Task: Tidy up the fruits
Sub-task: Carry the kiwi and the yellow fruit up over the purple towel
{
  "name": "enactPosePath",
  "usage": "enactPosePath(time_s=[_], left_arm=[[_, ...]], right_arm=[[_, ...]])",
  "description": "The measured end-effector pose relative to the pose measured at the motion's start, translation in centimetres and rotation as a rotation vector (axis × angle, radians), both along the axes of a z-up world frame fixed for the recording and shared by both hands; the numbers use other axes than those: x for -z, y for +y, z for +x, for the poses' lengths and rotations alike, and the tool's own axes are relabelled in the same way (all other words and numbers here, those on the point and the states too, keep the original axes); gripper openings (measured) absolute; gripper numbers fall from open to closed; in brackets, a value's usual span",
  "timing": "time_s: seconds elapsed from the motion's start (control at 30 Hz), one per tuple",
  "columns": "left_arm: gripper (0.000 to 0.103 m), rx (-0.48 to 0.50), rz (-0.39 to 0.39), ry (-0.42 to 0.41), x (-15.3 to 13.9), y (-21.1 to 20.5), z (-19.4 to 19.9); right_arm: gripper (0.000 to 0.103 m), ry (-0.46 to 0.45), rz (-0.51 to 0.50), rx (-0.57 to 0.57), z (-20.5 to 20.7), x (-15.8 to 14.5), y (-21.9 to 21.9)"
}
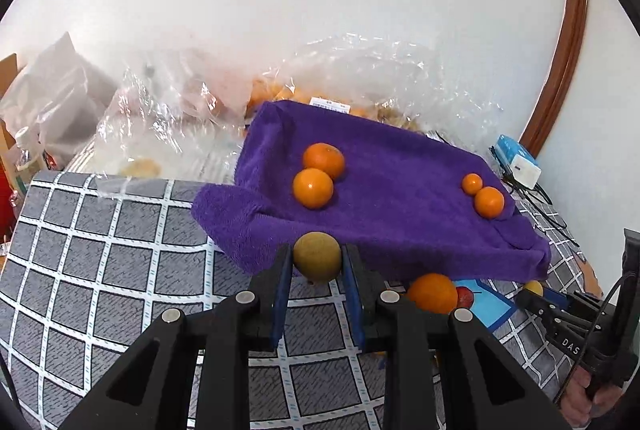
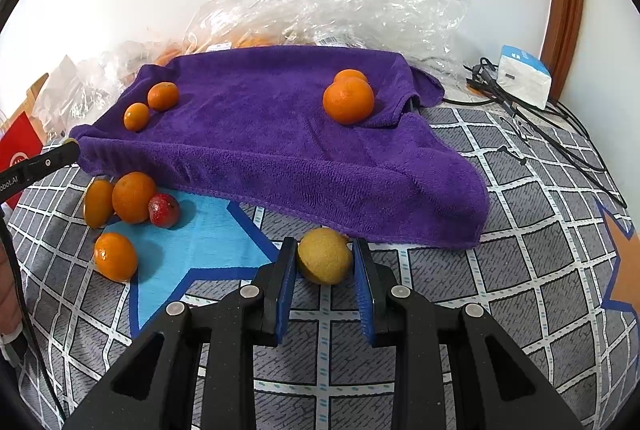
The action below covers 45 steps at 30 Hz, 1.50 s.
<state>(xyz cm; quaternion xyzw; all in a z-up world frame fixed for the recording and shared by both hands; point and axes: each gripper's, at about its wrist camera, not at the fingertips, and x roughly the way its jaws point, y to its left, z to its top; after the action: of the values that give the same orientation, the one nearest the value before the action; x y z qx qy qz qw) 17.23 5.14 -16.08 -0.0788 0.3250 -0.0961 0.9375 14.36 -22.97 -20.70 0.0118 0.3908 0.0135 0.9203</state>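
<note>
My left gripper (image 1: pixel 317 262) is shut on a round yellow-brown fruit (image 1: pixel 317 256) and holds it just in front of the purple towel (image 1: pixel 392 198). My right gripper (image 2: pixel 325 262) is shut on a second yellow-brown fruit (image 2: pixel 325 256), low over the checked cloth at the towel's near edge. On the towel lie two oranges (image 2: pixel 348 100) at one end and two smaller oranges (image 2: pixel 150 106) at the other. Several oranges (image 2: pixel 132 196) and a red fruit (image 2: pixel 164 210) lie on the blue star patch. The right gripper also shows in the left wrist view (image 1: pixel 534 290).
Crumpled clear plastic bags (image 2: pixel 320 2) with more oranges lie behind the towel against the white wall. A white and blue box (image 2: pixel 524 74) and black cables (image 2: pixel 560 126) sit at the back right. A red box (image 2: pixel 18 150) stands at the left. The grey checked cloth (image 1: pixel 100 270) covers the surface.
</note>
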Motion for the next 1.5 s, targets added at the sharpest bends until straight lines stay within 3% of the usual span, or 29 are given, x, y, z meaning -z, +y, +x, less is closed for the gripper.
enactPosePath(time_s=[1.07, 1.5], left_arm=[[0.024, -0.074, -0.081, -0.042, -0.8, 1.9, -0.3], [0.024, -0.072, -0.095, -0.057, -1.2, 2.0, -0.6]], right_arm=[[0.028, -0.071, 0.103, 0.039, -0.9, -1.1, -1.8], [0.028, -0.086, 0.061, 0.058, -1.2, -1.9, -1.6]])
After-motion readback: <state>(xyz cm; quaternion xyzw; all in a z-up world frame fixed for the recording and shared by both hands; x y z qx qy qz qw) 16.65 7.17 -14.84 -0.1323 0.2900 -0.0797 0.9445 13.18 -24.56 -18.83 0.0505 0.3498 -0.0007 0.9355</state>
